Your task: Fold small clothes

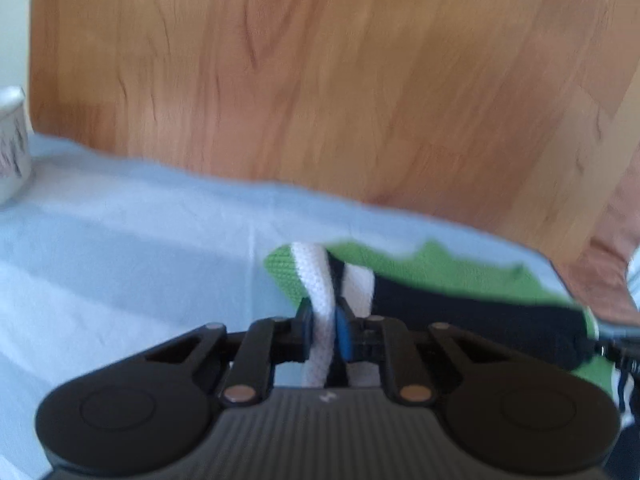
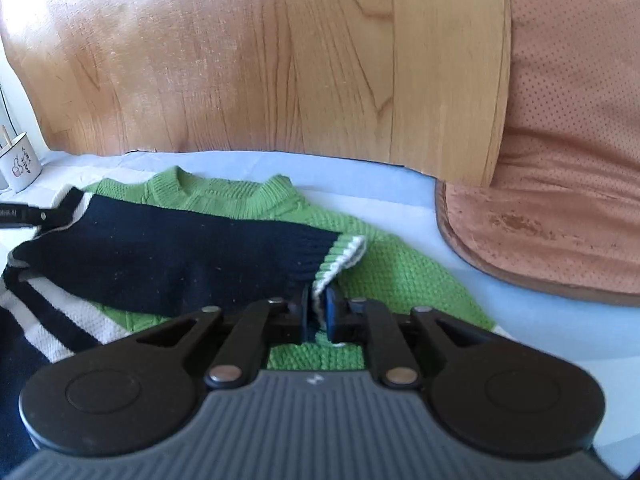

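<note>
Left wrist view: the left gripper [image 1: 325, 330] is clamped on a white waffle-knit band of the sweater [image 1: 440, 276], chunky green and navy knit lying on the pale blue cloth [image 1: 120, 248]. A white enamel mug [image 1: 12, 144] sits far left of the sweater.

Right wrist view: the right gripper [image 2: 318, 312] pinches the sweater's ribbed green-and-white hem, navy part folded over the green body. A rounded, dotted brown cushion [image 2: 560, 200] sits right of the sweater.

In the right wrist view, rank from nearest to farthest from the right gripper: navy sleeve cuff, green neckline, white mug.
1. Navy sleeve cuff: just ahead of the right gripper, which pinches its striped edge.
2. Green neckline: farther back, centre-left.
3. White mug: far left.
</note>
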The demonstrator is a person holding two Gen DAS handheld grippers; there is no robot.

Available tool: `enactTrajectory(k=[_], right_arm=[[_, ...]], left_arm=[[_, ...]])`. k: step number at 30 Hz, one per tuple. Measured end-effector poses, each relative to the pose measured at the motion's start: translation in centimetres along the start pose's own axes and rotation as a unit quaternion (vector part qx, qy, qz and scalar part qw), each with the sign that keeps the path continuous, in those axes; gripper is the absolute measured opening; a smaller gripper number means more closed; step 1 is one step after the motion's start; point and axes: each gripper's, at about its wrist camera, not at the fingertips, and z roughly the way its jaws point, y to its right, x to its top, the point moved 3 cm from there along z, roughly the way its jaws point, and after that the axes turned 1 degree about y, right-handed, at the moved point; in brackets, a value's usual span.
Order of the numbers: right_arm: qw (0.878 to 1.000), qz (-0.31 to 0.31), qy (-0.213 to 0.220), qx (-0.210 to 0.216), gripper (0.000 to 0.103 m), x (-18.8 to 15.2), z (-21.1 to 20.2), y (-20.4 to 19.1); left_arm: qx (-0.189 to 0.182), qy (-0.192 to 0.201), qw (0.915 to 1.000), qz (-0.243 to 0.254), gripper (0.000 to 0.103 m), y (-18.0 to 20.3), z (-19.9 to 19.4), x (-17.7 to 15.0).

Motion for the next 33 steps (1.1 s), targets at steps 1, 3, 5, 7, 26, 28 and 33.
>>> enactTrajectory(k=[1,3,5,7,26,28,33], right_arm=[[1.000,0.005,0.004,0.006,0.010,0.2,0.0,-0.1],[1.000,0.006,0.014,0.019,0.010,0.5,0.2,-0.7],[1.000,-0.009,0.006,0.005,0.010,0.5,1.3,-1.7],[1.000,-0.020,0.015,-0.011,0.014,0.3,2.3,-2.2],[0.978,0.167,0.053,0.113,0.045,-13.9,-15.6,2.3],[0.976,0.174,0.049,0.122,0.045,-16.6,-17.3,1.7],[0.974,0.177,0.039,0.133,0.046,-20.9,-20.4,0.4]], left_arm=[[0.005,0.029,0.9996,0.000,0.009,-0.1,-0.9,0.7],[0.024,0.075,0.9969,0.004,0.009,-0.5,-2.1,1.7],[0.043,0.076,0.9961,0.012,0.009,-0.7,-1.2,1.8],[0.075,0.040,0.9960,0.027,0.010,-0.7,1.4,0.9],[-0.038,-0.040,0.9961,0.069,0.063,-2.4,-14.6,-11.4],[-0.066,-0.045,0.9927,0.090,0.071,-1.5,-16.9,-13.9],[-0.093,-0.083,0.9878,0.093,0.079,-0.6,-19.5,-19.0]])
